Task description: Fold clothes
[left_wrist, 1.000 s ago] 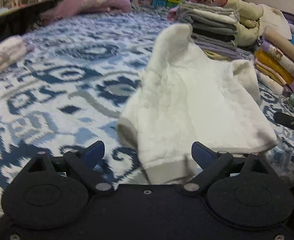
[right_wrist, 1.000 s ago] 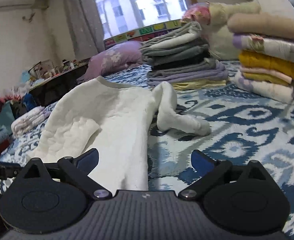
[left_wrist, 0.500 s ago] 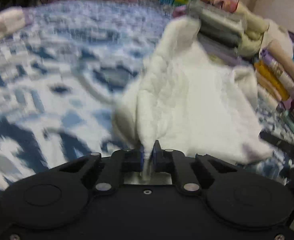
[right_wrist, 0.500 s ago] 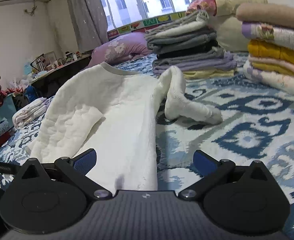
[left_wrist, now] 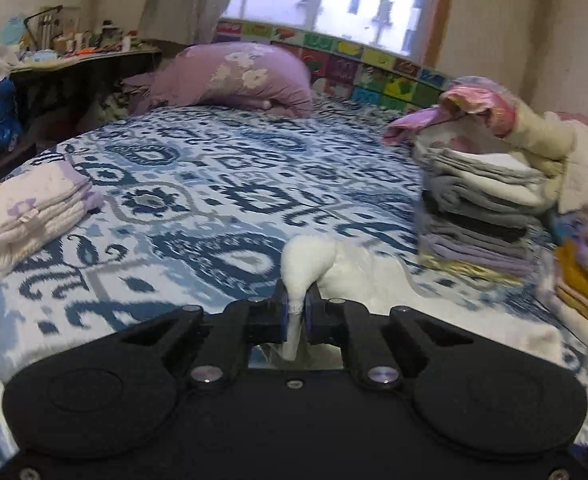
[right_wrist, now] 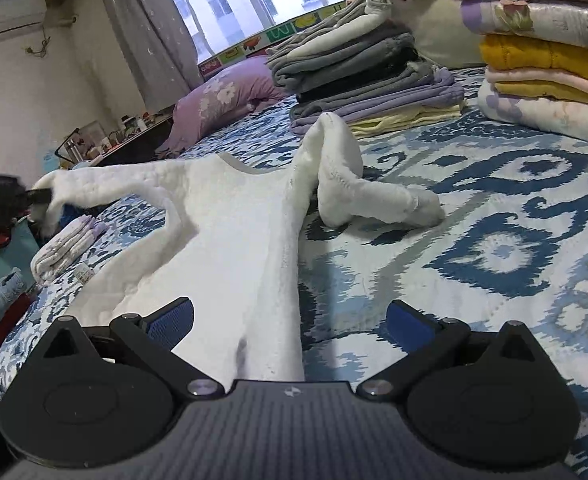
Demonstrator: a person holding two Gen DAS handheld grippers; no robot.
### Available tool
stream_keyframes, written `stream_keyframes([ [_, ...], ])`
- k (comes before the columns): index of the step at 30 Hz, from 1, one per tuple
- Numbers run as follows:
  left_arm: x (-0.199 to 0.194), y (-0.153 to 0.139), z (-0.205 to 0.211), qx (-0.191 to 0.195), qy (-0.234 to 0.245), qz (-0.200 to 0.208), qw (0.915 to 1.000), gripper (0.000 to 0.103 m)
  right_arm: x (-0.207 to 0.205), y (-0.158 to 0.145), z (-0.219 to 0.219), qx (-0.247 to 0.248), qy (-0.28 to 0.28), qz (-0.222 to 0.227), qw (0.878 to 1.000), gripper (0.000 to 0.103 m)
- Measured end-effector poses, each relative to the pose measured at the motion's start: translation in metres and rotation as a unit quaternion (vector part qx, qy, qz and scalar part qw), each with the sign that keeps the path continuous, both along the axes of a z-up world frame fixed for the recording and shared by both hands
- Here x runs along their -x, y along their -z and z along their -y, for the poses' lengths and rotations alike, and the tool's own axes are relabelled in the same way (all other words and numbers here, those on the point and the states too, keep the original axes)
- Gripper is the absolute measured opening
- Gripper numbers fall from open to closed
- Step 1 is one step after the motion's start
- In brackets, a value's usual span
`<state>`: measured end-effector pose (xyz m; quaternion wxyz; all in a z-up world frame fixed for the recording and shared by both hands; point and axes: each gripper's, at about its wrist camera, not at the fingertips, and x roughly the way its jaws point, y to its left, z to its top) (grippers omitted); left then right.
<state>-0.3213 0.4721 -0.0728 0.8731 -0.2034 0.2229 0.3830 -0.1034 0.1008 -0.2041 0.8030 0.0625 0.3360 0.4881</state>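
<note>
A blue patterned bed (right_wrist: 494, 208) carries a white top (right_wrist: 229, 240), spread beside a stack of folded clothes (right_wrist: 366, 76). One sleeve (right_wrist: 105, 188) is raised off the bed. The right gripper (right_wrist: 289, 318) has its fingers spread wide over the hem; the left gripper (left_wrist: 296, 312) has its fingers pinching the sleeve's cuff.

A white quilted top (right_wrist: 229, 240) lies on a bedspread (left_wrist: 221, 200) patterned in navy, pale blue and grey on white. Behind it, a purple pillow (left_wrist: 245, 76) with white flowers; a folded stack (right_wrist: 366, 68) of greys, lilac and pale yellow; black grippers with blue pads (right_wrist: 171, 320)
</note>
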Motion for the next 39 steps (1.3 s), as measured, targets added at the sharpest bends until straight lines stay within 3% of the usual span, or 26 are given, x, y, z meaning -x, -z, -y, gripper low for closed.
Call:
stream_keyframes([
  [4, -0.011, -0.005, -0.045, -0.002, -0.027, -0.009, 0.9996, 0.006, -0.003, 0.003, -0.002, 0.002, -0.003, -0.01, 1.0, 0.102],
  [6, -0.012, 0.0, -0.069, -0.013, -0.07, -0.033, 0.9969, 0.007, -0.006, 0.005, -0.003, 0.004, -0.002, -0.017, 1.0, 0.102],
  [10, -0.01, 0.005, -0.093, -0.047, -0.159, -0.106, 0.9805, 0.019, -0.009, 0.008, -0.006, 0.003, -0.004, -0.026, 1.0, 0.102],
  [11, -0.004, 0.004, -0.086, -0.05, -0.151, -0.095, 0.9827, 0.021, -0.009, 0.008, -0.007, 0.004, -0.006, -0.026, 1.0, 0.101],
  [12, 0.002, 0.004, -0.076, -0.051, -0.143, -0.084, 0.9849, 0.034, -0.008, 0.008, -0.008, 0.003, -0.009, -0.027, 1.0, 0.1],
  [13, 0.007, 0.004, -0.063, -0.052, -0.131, -0.073, 0.9874, 0.058, -0.008, 0.008, -0.008, 0.003, -0.012, -0.027, 1.0, 0.099],
  [14, 0.013, 0.006, -0.049, -0.051, -0.117, -0.06, 0.9899, 0.063, -0.008, 0.008, -0.009, 0.002, -0.015, -0.027, 1.0, 0.098],
  [17, 0.027, 0.023, -0.009, 0.007, -0.053, -0.018, 0.9984, 0.064, -0.007, 0.008, -0.008, 0.001, -0.021, -0.029, 0.999, 0.093],
  [20, 0.038, 0.049, 0.03, 0.07, -0.001, 0.011, 0.9975, 0.07, -0.006, 0.008, -0.008, 0.002, -0.025, -0.033, 0.999, 0.081],
  [22, 0.037, 0.066, 0.051, 0.089, 0.014, 0.001, 0.9959, 0.073, -0.007, 0.011, -0.008, 0.004, -0.025, -0.041, 0.999, 0.068],
  [23, 0.035, 0.075, 0.061, 0.093, 0.016, -0.01, 0.9955, 0.073, -0.007, 0.012, -0.008, 0.005, -0.026, -0.045, 0.999, 0.067],
  [24, 0.033, 0.083, 0.067, 0.101, 0.017, -0.016, 0.9946, 0.072, -0.007, 0.013, -0.009, 0.007, -0.026, -0.049, 0.998, 0.066],
  [25, 0.032, 0.091, 0.068, 0.123, 0.017, -0.01, 0.9922, 0.056, -0.008, 0.014, -0.009, 0.008, -0.026, -0.053, 0.998, 0.061],
  [26, 0.031, 0.098, 0.068, 0.154, 0.022, 0.005, 0.9878, 0.033, -0.008, 0.016, -0.009, 0.009, -0.026, -0.058, 0.998, 0.055],
  [27, 0.031, 0.104, 0.069, 0.182, 0.022, 0.021, 0.9828, 0.007, -0.01, 0.018, -0.009, 0.007, -0.029, -0.066, 0.997, 0.036],
  [28, 0.034, 0.105, 0.07, 0.204, 0.011, 0.038, 0.9781, 0.006, -0.013, 0.019, -0.008, 0.004, -0.032, -0.077, 0.996, 0.012],
  [29, 0.039, 0.105, 0.071, 0.227, 0.003, 0.06, 0.972, 0.006, -0.018, 0.021, -0.005, -0.01, -0.038, -0.103, 0.994, 0.01],
  [32, 0.06, 0.098, 0.08, 0.283, -0.016, 0.104, 0.9532, 0.006, -0.024, 0.015, 0.016, -0.064, -0.032, -0.148, 0.986, 0.01],
  [35, 0.063, 0.107, 0.078, 0.287, -0.036, 0.063, 0.9551, 0.008, -0.028, 0.023, 0.025, -0.056, -0.039, -0.207, 0.976, 0.017],
  [36, 0.063, 0.109, 0.079, 0.285, -0.036, 0.05, 0.9567, 0.011, -0.03, 0.027, 0.026, -0.05, -0.041, -0.229, 0.971, 0.035],
  [37, 0.065, 0.104, 0.082, 0.272, -0.034, 0.05, 0.9604, 0.021, -0.031, 0.026, 0.028, -0.055, -0.032, -0.228, 0.972, 0.05],
  [38, 0.066, 0.099, 0.086, 0.259, -0.033, 0.051, 0.964, 0.029, -0.032, 0.022, 0.032, -0.074, -0.025, -0.223, 0.972, 0.056],
  [39, 0.066, 0.094, 0.089, 0.244, -0.03, 0.05, 0.9681, 0.048, -0.036, 0.021, 0.037, -0.099, -0.014, -0.23, 0.968, 0.069],
])
